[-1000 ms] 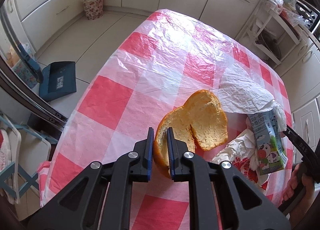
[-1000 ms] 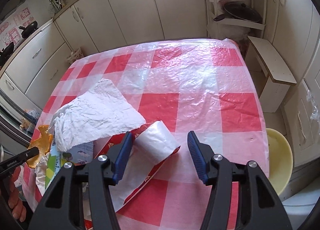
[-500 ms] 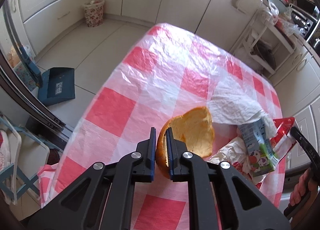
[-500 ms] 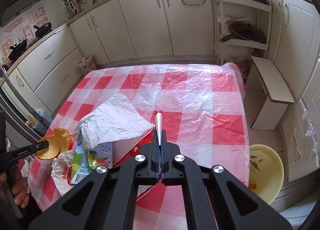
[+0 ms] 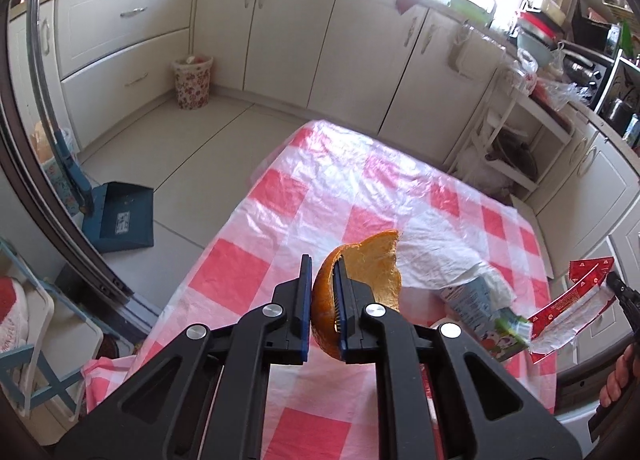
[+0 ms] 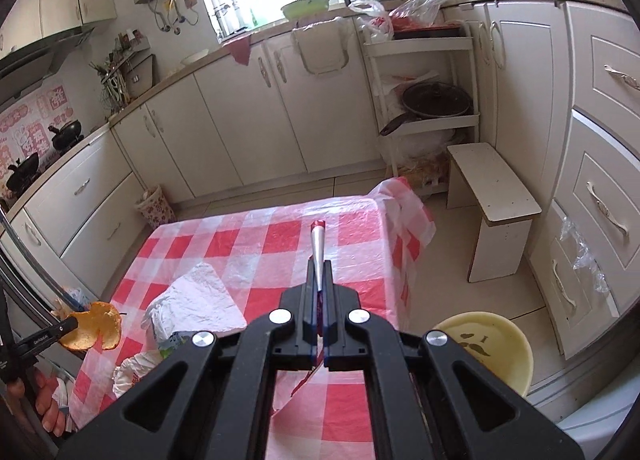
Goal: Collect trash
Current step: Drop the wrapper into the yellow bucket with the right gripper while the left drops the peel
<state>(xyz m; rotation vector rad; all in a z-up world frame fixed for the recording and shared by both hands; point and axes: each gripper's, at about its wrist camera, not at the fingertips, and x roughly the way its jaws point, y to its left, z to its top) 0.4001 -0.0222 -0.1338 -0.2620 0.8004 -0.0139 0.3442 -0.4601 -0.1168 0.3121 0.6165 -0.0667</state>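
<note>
The left tongs [image 5: 322, 302] grip a piece of orange peel [image 5: 368, 272] by its edge, raised above the near end of the table [image 5: 280, 216], its curved length running up and away from the fingers. The right tongs [image 6: 319, 312] are clamped on a red-and-silver wrapper [image 6: 317, 248], held off the table, edge-on, long axis pointing forward. A crumpled tissue [image 6: 200, 300] and a milk carton [image 5: 480, 312] lie on the table beside the peel.
</note>
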